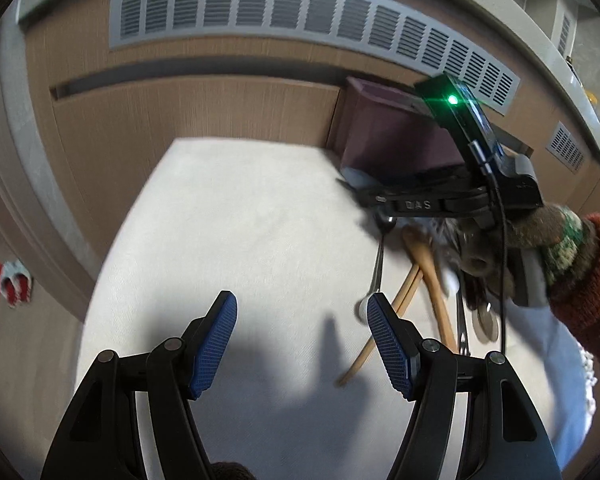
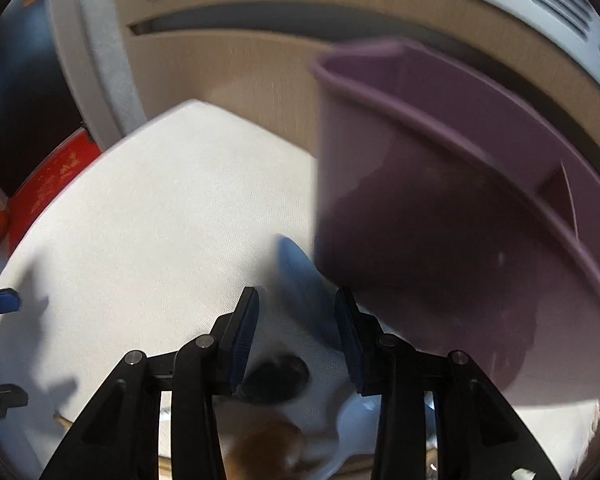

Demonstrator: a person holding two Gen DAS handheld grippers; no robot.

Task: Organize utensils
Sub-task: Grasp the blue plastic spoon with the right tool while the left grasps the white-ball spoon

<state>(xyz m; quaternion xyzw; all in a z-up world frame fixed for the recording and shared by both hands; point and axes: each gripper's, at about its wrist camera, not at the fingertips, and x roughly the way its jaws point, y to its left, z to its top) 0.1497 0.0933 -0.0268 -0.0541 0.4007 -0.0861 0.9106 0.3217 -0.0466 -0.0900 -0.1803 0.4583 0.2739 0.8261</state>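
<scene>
A pile of utensils lies on the white table (image 1: 236,216): a metal spoon (image 1: 377,268), wooden chopsticks (image 1: 384,332) and a wooden spoon (image 1: 432,276). My left gripper (image 1: 302,322) is open and empty, left of the pile. My right gripper (image 2: 296,320) shows in the left wrist view (image 1: 364,194) above the pile, in front of the purple organizer bin (image 1: 392,136). In the right wrist view its jaws stand apart with a blurred blue utensil (image 2: 304,276) between them; the bin (image 2: 452,216) is close at right. A black spoon bowl (image 2: 278,376) and a white spoon (image 2: 356,428) lie below.
A wood-panelled wall with grey vents (image 1: 300,12) runs behind the table. The table's left edge drops to the floor, with red items (image 2: 52,176) beside it. A gloved hand (image 1: 540,248) holds the right gripper.
</scene>
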